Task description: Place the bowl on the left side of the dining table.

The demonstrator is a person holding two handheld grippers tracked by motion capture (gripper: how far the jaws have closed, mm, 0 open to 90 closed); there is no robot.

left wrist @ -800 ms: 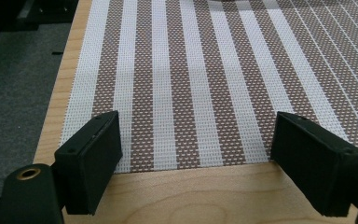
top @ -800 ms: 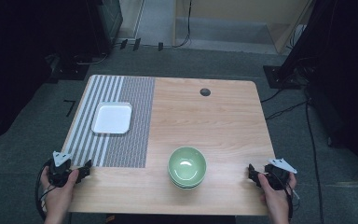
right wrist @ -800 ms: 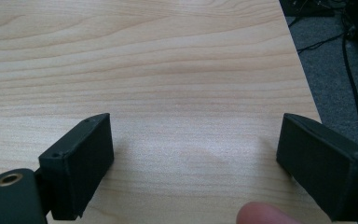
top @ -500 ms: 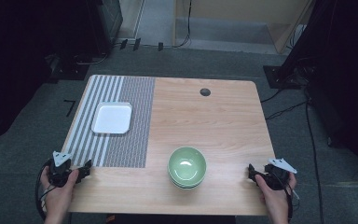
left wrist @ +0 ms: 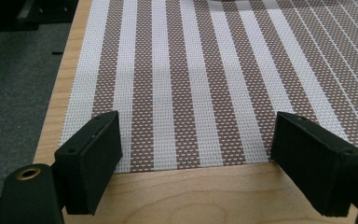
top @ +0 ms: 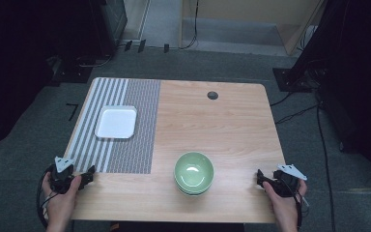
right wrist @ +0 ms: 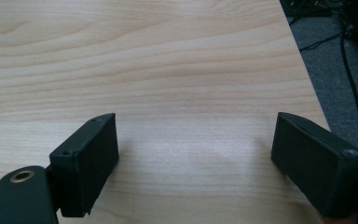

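no readable text, labels or signs

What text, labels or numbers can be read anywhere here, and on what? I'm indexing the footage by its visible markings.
None: no readable text on the green bowls, white tray, striped placemat, table or either gripper.
A dark mark like a "7" on the floor is too small to be sure.

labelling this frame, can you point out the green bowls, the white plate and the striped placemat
green bowls (top: 194, 170), high view, inside of the top bowl
white plate (top: 116, 122), high view, flat middle
striped placemat (top: 142, 140), high view, bare fine-striped part right of the plate
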